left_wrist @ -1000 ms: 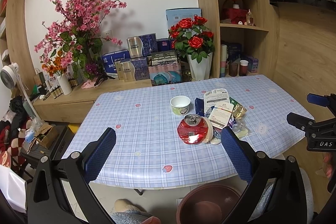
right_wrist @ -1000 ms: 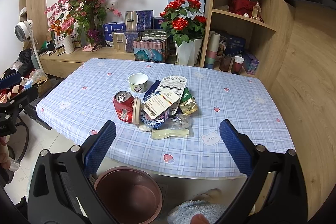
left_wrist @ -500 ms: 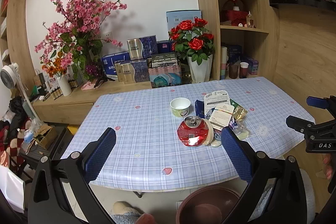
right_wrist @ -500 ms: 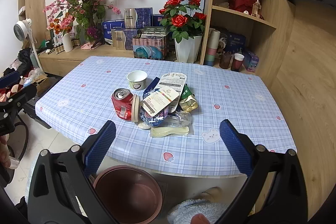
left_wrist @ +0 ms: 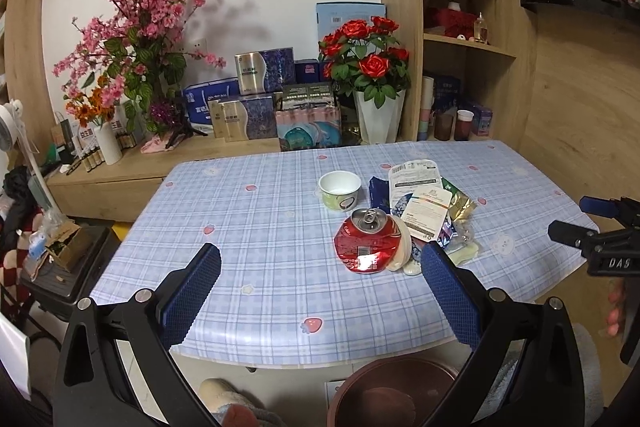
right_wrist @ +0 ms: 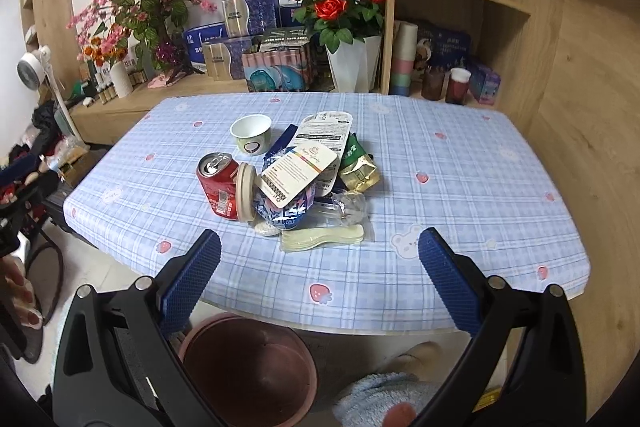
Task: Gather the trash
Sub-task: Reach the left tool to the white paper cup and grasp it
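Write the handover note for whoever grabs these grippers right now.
Left gripper: open, empty, held short of the table's near edge.
Right gripper: open, empty, also at the near edge.
Trash is piled mid-table: red can, paper cup, wrappers, plastic spoon.
Brown bin stands on the floor below the near edge.
Done: nothing collected by the look of it.
Left: move every piece into the bin.

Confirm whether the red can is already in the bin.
No. The red can lies on the table beside the wrappers, while the bin sits on the floor below the table edge.
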{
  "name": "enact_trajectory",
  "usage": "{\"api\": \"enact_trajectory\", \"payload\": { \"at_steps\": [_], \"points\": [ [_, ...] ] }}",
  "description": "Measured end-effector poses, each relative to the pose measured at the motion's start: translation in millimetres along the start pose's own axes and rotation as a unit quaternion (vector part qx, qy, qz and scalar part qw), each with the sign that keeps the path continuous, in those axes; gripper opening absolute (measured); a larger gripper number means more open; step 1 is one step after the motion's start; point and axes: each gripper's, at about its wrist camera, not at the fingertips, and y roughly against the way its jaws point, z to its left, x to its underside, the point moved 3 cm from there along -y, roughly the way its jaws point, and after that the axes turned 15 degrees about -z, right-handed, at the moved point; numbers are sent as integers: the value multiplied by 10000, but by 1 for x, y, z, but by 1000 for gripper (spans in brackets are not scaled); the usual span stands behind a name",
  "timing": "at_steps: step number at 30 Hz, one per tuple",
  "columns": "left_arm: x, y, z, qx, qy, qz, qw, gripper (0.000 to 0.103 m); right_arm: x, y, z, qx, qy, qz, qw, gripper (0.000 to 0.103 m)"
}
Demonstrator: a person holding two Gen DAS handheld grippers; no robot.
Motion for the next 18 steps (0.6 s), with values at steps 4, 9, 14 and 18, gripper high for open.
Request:
{"api": "enact_trajectory", "payload": {
  "at_steps": [4,9,14,18],
  "points": [
    [4,-13,-1,9,10,77,10000,98,0,-8,-14,34,-171,-119,9998,98],
    [14,-32,-6,98,-23,381,9992,98,6,-19,-24,71,-178,-59,9998,97],
    [20,-47,-7,67,-42,511,9987,98,15,-36,-33,73,-218,152,9996,98],
    [25,-62,-1,17,33,626,9980,98,22,-48,-40,274,-104,238,9993,97]
  ]
}}
